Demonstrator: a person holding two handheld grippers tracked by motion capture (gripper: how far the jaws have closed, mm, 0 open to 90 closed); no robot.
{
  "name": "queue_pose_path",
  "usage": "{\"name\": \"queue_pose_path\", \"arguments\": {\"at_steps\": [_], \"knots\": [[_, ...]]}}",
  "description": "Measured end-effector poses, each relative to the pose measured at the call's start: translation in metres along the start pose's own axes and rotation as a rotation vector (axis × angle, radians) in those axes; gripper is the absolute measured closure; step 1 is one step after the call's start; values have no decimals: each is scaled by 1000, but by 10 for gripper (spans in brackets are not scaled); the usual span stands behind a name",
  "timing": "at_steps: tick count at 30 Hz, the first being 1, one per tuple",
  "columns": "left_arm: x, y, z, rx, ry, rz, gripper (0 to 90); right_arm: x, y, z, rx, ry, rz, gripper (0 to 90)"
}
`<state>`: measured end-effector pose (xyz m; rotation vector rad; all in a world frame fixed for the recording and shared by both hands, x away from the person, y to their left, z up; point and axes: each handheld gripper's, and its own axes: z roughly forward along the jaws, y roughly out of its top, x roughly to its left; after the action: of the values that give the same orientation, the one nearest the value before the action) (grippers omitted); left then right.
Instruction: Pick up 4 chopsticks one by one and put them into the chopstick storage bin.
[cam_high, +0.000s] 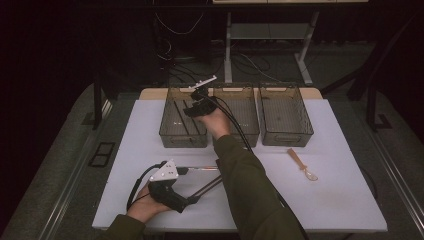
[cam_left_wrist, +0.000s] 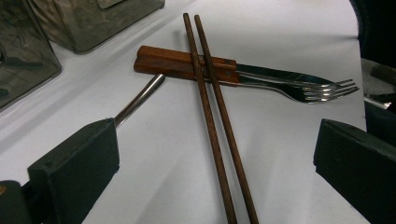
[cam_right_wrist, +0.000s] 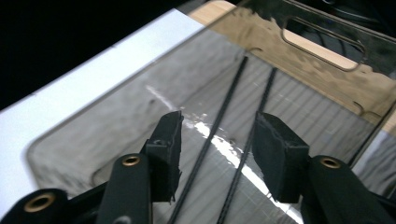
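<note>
Left claw (cam_high: 192, 199): low over the near part of the white worktop (cam_high: 350, 195), jaws spread wide with nothing between them; in the left gripper view (cam_left_wrist: 210, 172) the jaws stand either side of the chopsticks without touching.
Pair of dark brown wooden chopsticks (cam_left_wrist: 212, 116): lying side by side on the worktop, crossing over the cutlery handles, near ends running in between the left claw's jaws.
Wooden-handled steel fork (cam_left_wrist: 299, 91): flat on the worktop under the chopsticks, tines to the right.
Wooden-handled knife (cam_left_wrist: 261, 72): just beyond the fork, touching it, blade alongside the tines.
Steel handle (cam_left_wrist: 140, 99): slim rod beside the left jaw; its other end is hidden.
Right claw (cam_high: 192, 111): held over the leftmost smoky clear plastic bin (cam_high: 170, 135), partly open, holding nothing (cam_right_wrist: 217, 154).
Two black chopsticks (cam_right_wrist: 233, 140): lying on that bin's floor, under the right claw.
Other bins: middle (cam_high: 247, 132) and right (cam_high: 300, 135), in a row at the far side.
Small wooden-handled spoon (cam_high: 302, 164): on the worktop, near the right bin, well apart from both claws.
</note>
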<state>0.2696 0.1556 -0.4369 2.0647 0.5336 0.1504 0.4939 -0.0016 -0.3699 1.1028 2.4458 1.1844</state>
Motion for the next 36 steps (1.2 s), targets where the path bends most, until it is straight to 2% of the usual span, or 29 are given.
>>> {"name": "queue_pose_path", "arguments": {"at_steps": [2,5,10,12,16,21,25,27,33,36], "knots": [[0,0,0,7,-1,1,0,0,-1,-5,-9,22,-3,480],[1,0,1,9,2,5,0,1,-3,-12,-28,12,-23,414],[1,0,1,2,6,-2,0,0,-8,-24,-55,56,-31,308],[1,0,1,5,5,-10,0,1,-12,-30,-76,21,-69,278],[1,0,1,-2,7,-18,0,-2,-19,-42,-79,13,-75,200],[1,-1,2,2,7,-22,0,-8,-33,-57,-73,15,-71,155],[2,-1,2,7,8,-15,0,-12,-45,-69,-80,35,-59,154],[3,-1,2,16,11,-7,0,-13,-50,-74,-90,20,-71,154],[2,-2,2,16,9,-13,0,-16,-66,-93,-88,10,-77,154],[3,-2,2,11,10,-24,0,-17,-73,-104,-110,25,-69,154]]}}
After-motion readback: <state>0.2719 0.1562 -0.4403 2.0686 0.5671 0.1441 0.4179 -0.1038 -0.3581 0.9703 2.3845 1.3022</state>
